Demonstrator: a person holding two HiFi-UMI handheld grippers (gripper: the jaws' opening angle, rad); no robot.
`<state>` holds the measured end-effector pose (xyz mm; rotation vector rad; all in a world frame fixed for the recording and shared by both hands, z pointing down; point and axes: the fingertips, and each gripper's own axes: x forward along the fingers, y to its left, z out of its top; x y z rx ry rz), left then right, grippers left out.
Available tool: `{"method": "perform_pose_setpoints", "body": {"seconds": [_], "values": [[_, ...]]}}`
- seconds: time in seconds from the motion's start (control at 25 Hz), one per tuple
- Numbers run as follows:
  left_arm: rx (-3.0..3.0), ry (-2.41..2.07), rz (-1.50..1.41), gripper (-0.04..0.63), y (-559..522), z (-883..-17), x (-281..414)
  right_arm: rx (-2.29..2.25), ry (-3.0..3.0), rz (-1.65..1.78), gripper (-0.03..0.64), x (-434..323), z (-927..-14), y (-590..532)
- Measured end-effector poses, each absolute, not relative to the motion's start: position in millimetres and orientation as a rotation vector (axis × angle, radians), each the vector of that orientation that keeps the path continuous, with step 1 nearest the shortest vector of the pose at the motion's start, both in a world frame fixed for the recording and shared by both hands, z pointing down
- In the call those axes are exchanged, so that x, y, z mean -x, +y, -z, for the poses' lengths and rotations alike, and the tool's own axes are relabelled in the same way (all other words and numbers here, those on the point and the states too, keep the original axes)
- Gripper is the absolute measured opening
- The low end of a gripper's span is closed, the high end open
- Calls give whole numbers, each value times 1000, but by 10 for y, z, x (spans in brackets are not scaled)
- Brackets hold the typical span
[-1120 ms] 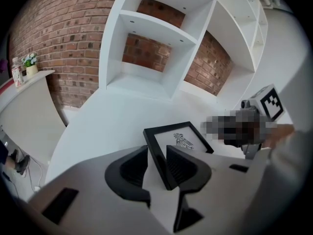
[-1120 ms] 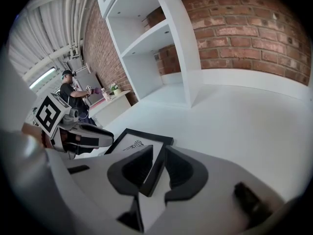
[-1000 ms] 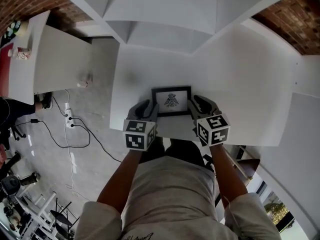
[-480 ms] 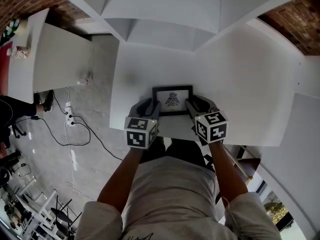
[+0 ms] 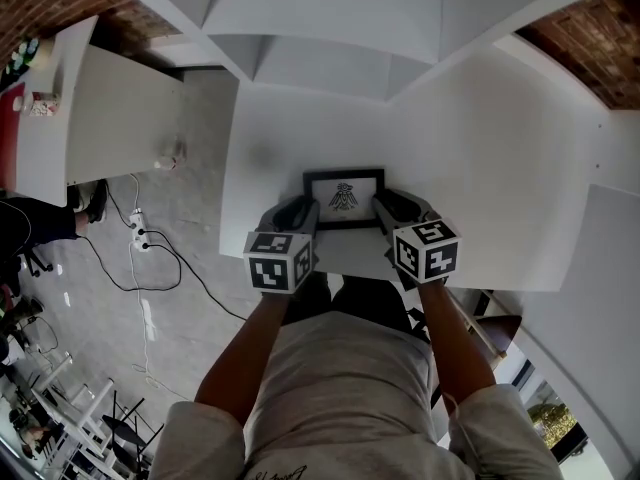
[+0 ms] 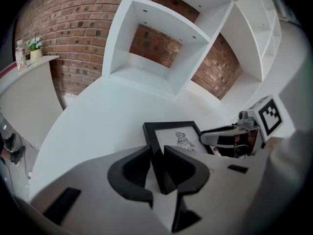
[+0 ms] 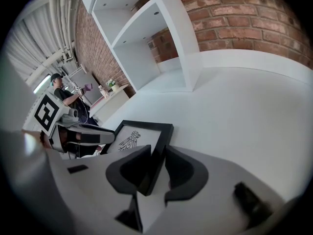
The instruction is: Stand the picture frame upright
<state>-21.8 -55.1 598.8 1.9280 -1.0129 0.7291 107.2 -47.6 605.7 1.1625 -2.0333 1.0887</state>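
The left tongs (image 6: 155, 155) have just been closing, and their jaws pinch the frame (image 5: 344, 198) by its 9 o'clock rail. The right tongs (image 7: 156, 158) clamp the 3 o'clock rail. With both sides gripped, tipping it up looks like the next step. The frame lies face-up, not yet upright, near the desk's (image 5: 480, 158) 6 o'clock edge. Both forearms reach forward side by side, tongs angled down, cubes toward the person.

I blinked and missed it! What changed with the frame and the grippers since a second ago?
The left gripper has just been closing its jaws on the left edge of the frame, taking hold. The frame still lies on the table, with the right gripper at its right edge.
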Motion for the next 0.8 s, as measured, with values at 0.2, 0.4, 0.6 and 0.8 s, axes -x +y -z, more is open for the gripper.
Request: {"method": "perform_pose_setpoints", "body": {"seconds": [0.2,0.4,0.6,0.8], "values": [[-1965,-1049,-721,92,-576,-5910,255,-1171,-2066,-1070,101,-1042,-5970,-516],[-1999,-1095,-688,91,-641,-5796,354,-1180,-2104,-1047,97,-949,-5847,-599],[-2024,-1160,-623,89,-783,-5603,474,-1220,-2159,-994,95,-838,-5664,-766],[-2099,-1234,-579,89,-1027,-5350,628,-1261,-2225,-891,94,-693,-5447,-1029]]}}
